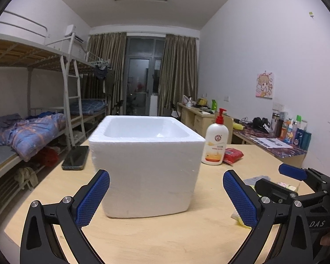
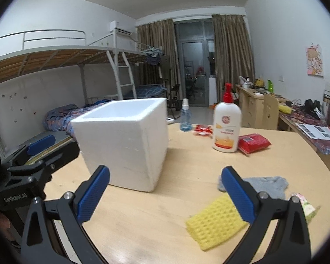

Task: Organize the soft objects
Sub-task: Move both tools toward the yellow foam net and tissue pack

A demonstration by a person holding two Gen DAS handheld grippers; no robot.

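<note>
Right wrist view shows your right gripper spread wide and empty above the pale wooden table; the yellow waffle-textured sponge and grey cloth lie near its front edge. Your left gripper, also parted, faces the open white foam box.

My left gripper has its jaws wide apart and nothing between them. My right gripper is the same, jaws spread wide and holding nothing. Both point forward and sit level above the bench. From the left camera, the right gripper shows at 3 o'clock. From the right camera, the left gripper shows at 9 o'clock.
</note>
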